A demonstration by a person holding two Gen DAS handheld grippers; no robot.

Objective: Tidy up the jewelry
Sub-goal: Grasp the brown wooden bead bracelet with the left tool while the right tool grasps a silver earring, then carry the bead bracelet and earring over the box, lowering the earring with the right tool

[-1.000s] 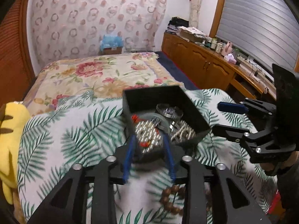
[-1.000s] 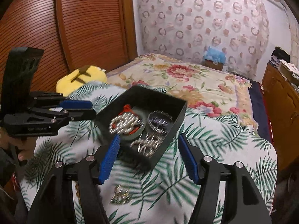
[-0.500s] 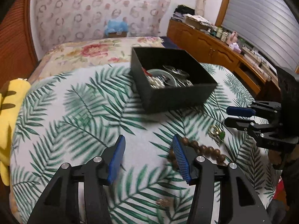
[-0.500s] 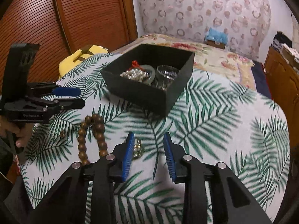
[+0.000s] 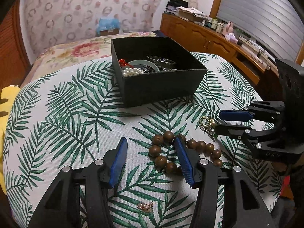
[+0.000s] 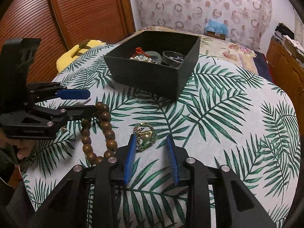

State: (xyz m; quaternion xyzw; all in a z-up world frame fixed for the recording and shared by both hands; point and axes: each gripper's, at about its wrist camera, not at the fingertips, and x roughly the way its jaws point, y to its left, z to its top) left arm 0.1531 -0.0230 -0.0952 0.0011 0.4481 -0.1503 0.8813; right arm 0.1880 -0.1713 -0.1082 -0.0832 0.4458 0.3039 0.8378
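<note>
On the palm-leaf cloth (image 5: 62,114), your left gripper (image 5: 150,148) stands released over the wooden bead bracelet (image 5: 161,159), your right gripper (image 6: 151,142) unclenched around the gold trinket (image 6: 144,133).

Glossy wooden beads (image 5: 201,145), matt black box (image 5: 161,87), woven leaf-print cloth (image 5: 76,114)
</note>
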